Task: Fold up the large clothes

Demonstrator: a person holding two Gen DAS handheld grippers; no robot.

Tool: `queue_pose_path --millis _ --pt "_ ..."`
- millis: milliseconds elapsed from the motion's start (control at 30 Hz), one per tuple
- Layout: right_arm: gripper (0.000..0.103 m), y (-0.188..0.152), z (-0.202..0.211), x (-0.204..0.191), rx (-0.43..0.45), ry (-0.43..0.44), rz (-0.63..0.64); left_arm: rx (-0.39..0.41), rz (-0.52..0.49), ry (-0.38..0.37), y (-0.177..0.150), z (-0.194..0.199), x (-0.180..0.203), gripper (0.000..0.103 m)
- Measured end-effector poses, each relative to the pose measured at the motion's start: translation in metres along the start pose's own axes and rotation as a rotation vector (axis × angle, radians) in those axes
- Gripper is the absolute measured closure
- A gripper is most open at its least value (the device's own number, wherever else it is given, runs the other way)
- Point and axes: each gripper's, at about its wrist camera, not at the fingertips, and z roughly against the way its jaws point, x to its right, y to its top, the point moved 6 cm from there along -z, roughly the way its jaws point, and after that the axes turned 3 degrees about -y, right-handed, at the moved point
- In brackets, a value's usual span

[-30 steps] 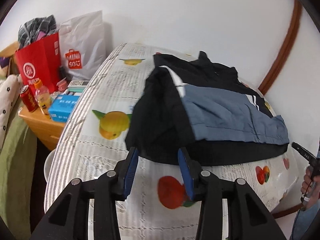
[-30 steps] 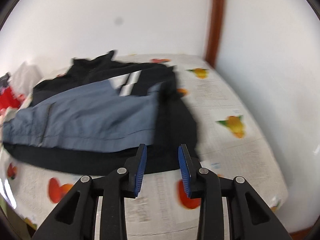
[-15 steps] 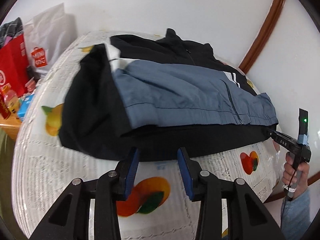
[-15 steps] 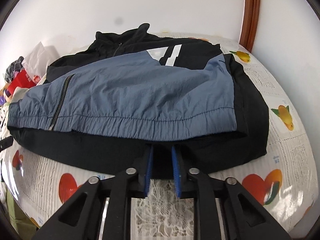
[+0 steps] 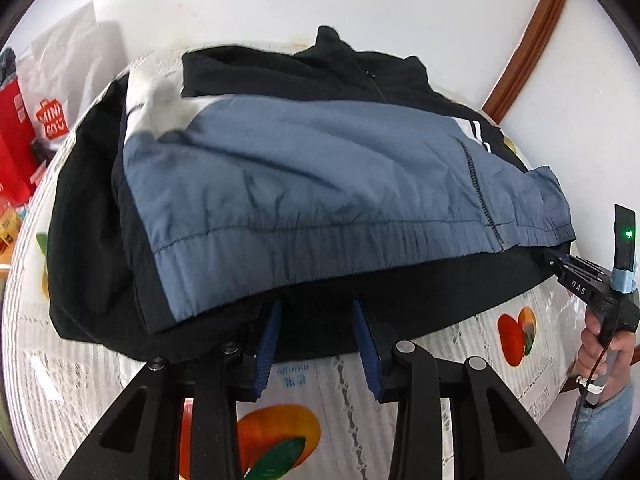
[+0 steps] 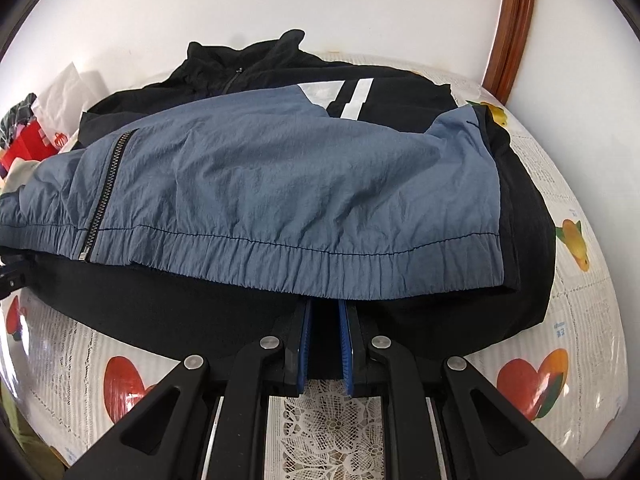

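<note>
A black jacket with a blue-grey front panel [image 5: 320,184] lies spread on the table, its collar at the far side and its hem nearest me. My left gripper [image 5: 316,304] sits at the near black hem. Its jaws stand apart, the hem's edge lies loosely between the tips, and the pads do not press on it. In the right wrist view the same jacket [image 6: 280,184] fills the frame. There my right gripper [image 6: 325,308] has its blue pads drawn close on the black hem under the blue panel. The left wrist view shows it too, at the hem's right end [image 5: 554,262], held by a hand [image 5: 604,336].
A fruit-printed tablecloth [image 5: 312,412] covers the round-edged table. A red bag [image 5: 12,132] and a white MINISO bag [image 5: 60,92] stand off its far left. A white wall runs behind, with a brown wooden frame [image 5: 528,36] at the right.
Both grippers have come down and forward to the jacket's near hem. The right jaws have narrowed onto the black hem. The left jaws have kept about the same gap.
</note>
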Motion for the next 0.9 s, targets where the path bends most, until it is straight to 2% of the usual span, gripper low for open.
queue_pose_path --millis 133,300,400,500,600,900 --pt "0.090 0.000 -0.001 -0.001 -0.011 -0.014 0.009 0.012 -0.009 0.008 0.006 -0.001 0.000 0.068" --pt "0.090 0.002 -0.003 -0.004 -0.030 -0.029 0.008 0.010 -0.050 0.057 0.005 -0.008 0.002 0.069" --pt "0.090 0.005 -0.004 -0.004 -0.057 -0.036 0.007 0.027 -0.014 0.039 0.010 -0.001 -0.001 0.069" --pt "0.090 0.011 -0.003 -0.001 -0.063 -0.006 -0.021 0.042 0.009 0.023 0.015 0.007 -0.007 0.069" --pt "0.090 0.019 0.001 0.000 -0.038 0.027 -0.042 0.060 0.012 0.027 0.020 0.012 -0.014 0.069" --pt "0.090 0.063 0.015 0.002 0.088 0.052 -0.058 0.164 0.019 0.015 0.055 0.029 -0.016 0.069"
